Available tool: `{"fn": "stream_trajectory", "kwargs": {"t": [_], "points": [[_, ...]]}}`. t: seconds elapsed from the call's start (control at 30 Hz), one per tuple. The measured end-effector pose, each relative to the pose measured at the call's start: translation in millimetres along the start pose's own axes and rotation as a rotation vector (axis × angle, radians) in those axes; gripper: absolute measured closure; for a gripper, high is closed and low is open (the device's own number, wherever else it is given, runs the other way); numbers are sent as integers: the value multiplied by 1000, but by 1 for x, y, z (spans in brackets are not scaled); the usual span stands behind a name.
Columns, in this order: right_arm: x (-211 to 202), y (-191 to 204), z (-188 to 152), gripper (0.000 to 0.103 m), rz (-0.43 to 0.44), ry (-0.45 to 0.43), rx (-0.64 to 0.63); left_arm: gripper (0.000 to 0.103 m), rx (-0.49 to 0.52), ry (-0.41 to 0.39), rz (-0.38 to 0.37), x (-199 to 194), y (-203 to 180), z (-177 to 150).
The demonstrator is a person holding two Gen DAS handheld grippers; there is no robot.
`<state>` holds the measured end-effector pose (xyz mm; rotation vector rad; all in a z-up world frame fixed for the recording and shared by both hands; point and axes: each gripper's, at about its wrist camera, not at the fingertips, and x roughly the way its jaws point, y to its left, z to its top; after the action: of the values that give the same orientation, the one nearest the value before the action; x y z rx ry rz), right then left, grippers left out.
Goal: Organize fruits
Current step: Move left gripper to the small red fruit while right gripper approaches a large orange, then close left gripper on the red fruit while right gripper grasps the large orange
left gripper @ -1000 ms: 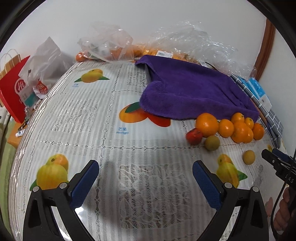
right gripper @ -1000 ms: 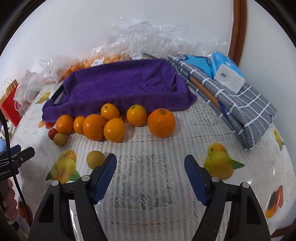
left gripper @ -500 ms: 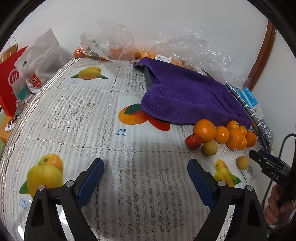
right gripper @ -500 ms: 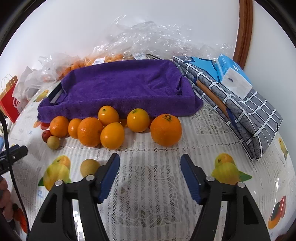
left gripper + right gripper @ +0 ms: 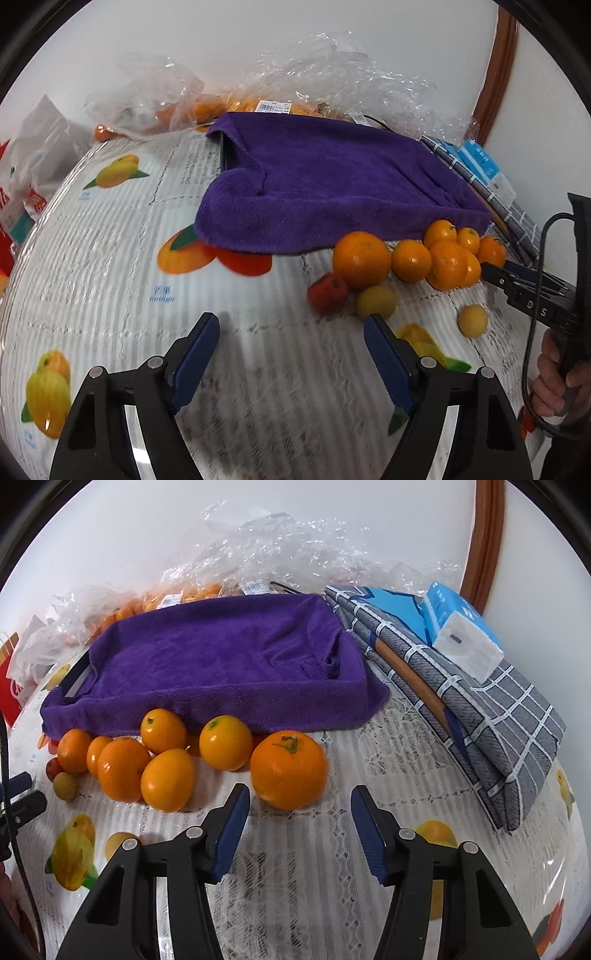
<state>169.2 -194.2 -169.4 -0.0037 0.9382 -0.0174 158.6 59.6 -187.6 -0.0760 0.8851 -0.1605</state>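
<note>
Showing an untouched start: right gripper and left gripper both spread and empty, large orange just ahead, fruit cluster unsorted.

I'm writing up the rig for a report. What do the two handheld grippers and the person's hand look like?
Both the left gripper and right gripper have black plastic frames with silver screws and blue ribbed finger pads. In the left view, the right gripper's black body shows white letters and a black cable; the bare hand shows no sleeve.

Oranges lie before the towel, on the tablecloth
</note>
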Motion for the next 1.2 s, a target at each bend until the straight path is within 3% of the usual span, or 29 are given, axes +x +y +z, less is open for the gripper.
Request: {"fn": "stream_trajectory", "kwargs": {"t": [0.23, 0.37, 0.47, 0.6, 0.87, 1.0, 1.2], "points": [[10, 5, 7, 46, 9, -1, -12, 41, 26, -5, 32, 9, -7, 12], [14, 6, 12, 50, 16, -4, -15, 60, 38, -17, 0, 9, -11, 14], [13, 5, 11, 59, 22, -13, -12, 75, 35, -14, -65, 10, -11, 13], [11, 4, 10, 60, 30, -19, -1, 77, -12, -28, -132, 7, -2, 13], [4, 6, 6, 61, 51, -34, -11, 79, -39, -35, -163, 7, 1, 13], [5, 7, 6, 61, 47, -29, -19, 73, -30, -19, -123, 7, -2, 11], [5, 5, 7, 60, 61, -31, -7, 74, -1, -11, -48, 8, -11, 9]]}}
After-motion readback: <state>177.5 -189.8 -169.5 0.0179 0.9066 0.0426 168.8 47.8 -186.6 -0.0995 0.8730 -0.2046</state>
